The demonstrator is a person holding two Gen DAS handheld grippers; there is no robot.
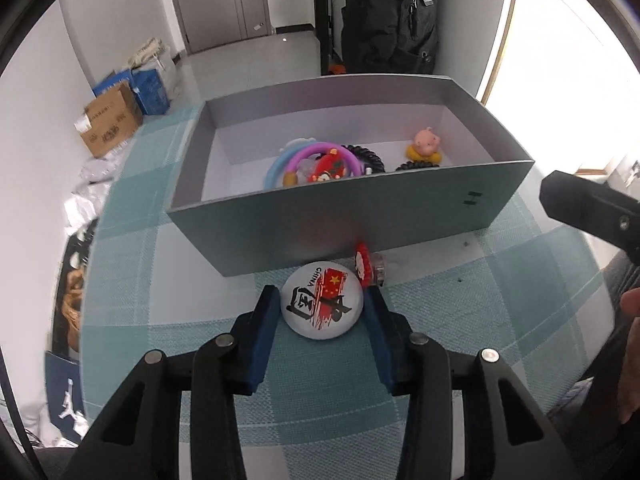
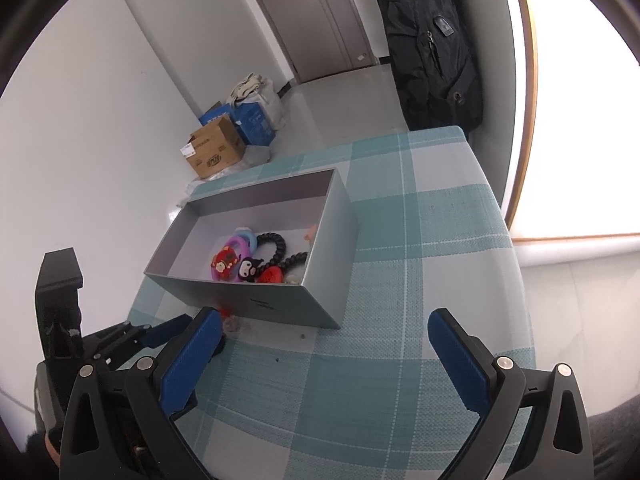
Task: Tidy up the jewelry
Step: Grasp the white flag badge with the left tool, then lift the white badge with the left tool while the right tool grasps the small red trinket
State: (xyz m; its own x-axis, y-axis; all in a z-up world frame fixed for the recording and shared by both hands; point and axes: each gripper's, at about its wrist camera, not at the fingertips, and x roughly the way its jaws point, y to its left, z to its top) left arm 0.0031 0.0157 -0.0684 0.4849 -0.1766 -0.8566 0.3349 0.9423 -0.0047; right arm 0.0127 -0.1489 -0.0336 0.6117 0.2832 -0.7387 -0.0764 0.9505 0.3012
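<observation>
A grey open box (image 1: 280, 224) stands on the checked tablecloth and holds purple and blue rings (image 1: 320, 150), black spiral hair ties, a red charm and a pink pig figure (image 1: 426, 144). It also shows in the right wrist view (image 2: 332, 240). My left gripper (image 1: 322, 308) is closed around a round white badge (image 1: 322, 306) with red "CHINA" print, its blue pads touching both sides, just in front of the box. A small red clip (image 1: 366, 266) lies beside the badge against the box wall. My right gripper (image 2: 324, 344) is open and empty, to the right of the left one.
The teal checked tablecloth (image 2: 420, 280) covers the table, whose right edge runs near a bright window. Cardboard and blue boxes (image 2: 224, 144) stand on the floor by the wall. A dark jacket (image 1: 392, 16) hangs beyond the table.
</observation>
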